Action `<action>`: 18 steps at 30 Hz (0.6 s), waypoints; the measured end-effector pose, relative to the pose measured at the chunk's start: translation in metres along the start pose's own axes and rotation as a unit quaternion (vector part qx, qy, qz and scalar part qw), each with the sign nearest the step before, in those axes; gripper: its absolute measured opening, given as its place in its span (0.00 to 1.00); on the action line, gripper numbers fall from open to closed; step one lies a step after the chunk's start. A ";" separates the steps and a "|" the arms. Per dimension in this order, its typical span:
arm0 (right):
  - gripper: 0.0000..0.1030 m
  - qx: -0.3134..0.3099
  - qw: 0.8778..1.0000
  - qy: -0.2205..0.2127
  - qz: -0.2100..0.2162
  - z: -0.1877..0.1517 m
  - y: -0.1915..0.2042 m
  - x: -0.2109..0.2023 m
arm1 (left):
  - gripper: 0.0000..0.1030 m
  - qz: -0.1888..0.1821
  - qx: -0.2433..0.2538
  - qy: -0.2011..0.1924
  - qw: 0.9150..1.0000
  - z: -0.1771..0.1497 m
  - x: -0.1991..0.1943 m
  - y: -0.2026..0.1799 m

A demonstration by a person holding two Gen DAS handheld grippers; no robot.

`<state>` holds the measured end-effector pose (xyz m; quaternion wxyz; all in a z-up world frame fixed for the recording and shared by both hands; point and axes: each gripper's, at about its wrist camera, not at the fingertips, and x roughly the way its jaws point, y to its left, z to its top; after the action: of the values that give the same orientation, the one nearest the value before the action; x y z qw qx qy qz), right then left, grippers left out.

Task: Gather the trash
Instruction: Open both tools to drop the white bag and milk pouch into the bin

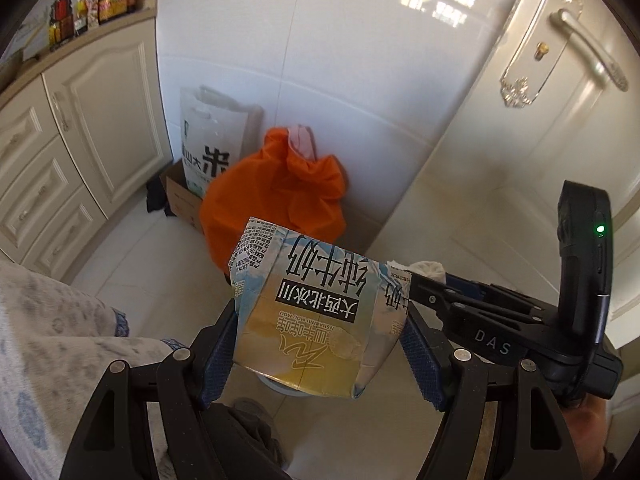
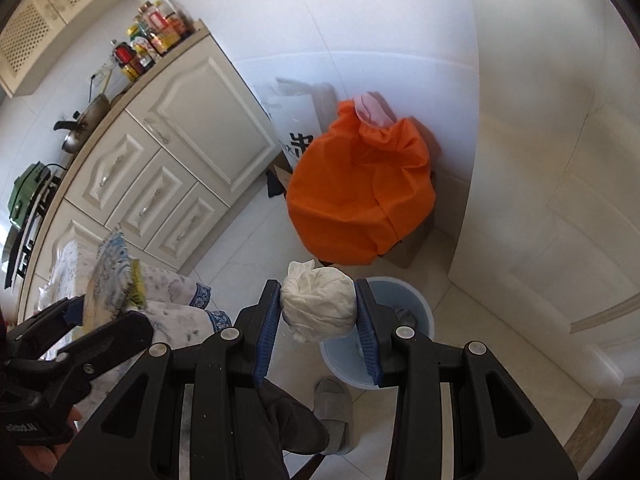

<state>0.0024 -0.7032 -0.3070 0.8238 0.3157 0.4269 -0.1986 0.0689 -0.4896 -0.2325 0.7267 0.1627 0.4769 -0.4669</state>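
Note:
My left gripper (image 1: pixel 320 344) is shut on a blue and yellow milk carton (image 1: pixel 316 312), its pads pressing both sides. The same carton (image 2: pixel 110 280) shows at the left of the right wrist view, held in the left gripper (image 2: pixel 92 312). My right gripper (image 2: pixel 318 320) is shut on a crumpled white tissue wad (image 2: pixel 320 306), also visible as a white tissue wad (image 1: pixel 430 270) in the right gripper (image 1: pixel 436 280) in the left wrist view. A pale blue bin (image 2: pixel 416 312) stands on the floor right below the wad. Under the carton only a sliver of the bin (image 1: pixel 280 386) shows.
A stuffed orange bag (image 2: pixel 360 192) sits on a cardboard box against the tiled wall, with a white paper bag (image 1: pixel 210 136) beside it. Cream cabinets (image 2: pixel 172 168) run along the left, a white door (image 1: pixel 560 92) on the right. A person's patterned trouser legs and grey slipper (image 2: pixel 334 408) stand near the bin.

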 end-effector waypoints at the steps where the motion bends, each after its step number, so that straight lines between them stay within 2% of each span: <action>1: 0.38 0.003 1.000 0.002 0.001 0.001 -0.001 0.003 | 0.69 -0.001 -0.002 0.006 1.000 0.007 0.008 0.003; 6: 0.40 0.014 1.000 0.009 -0.001 0.005 -0.009 0.016 | 0.72 -0.004 -0.004 0.041 0.999 0.034 0.047 0.013; 8: 0.46 0.020 1.000 0.011 -0.005 0.005 -0.012 0.020 | 0.78 -0.005 -0.002 0.056 0.998 0.037 0.057 0.017; 10: 0.65 0.028 1.000 0.011 -0.008 0.005 -0.015 0.021 | 0.85 0.010 0.006 0.059 0.998 0.047 0.069 0.020; 14: 0.80 0.039 0.999 0.007 -0.016 0.002 -0.018 0.017 | 0.92 0.026 0.014 0.049 0.998 0.048 0.073 0.017; 16: 1.00 0.045 0.999 0.005 -0.021 0.001 -0.019 0.015 | 0.94 0.038 0.014 0.039 0.998 0.049 0.069 0.016; 18: 1.00 0.053 0.998 0.002 -0.022 0.000 -0.020 0.011 | 0.95 0.050 0.015 0.030 0.998 0.045 0.064 0.017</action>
<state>-0.0031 -0.7180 -0.3229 0.8004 0.3495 0.4246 -0.2386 0.1141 -0.5451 -0.2676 0.7321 0.2111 0.4828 -0.4317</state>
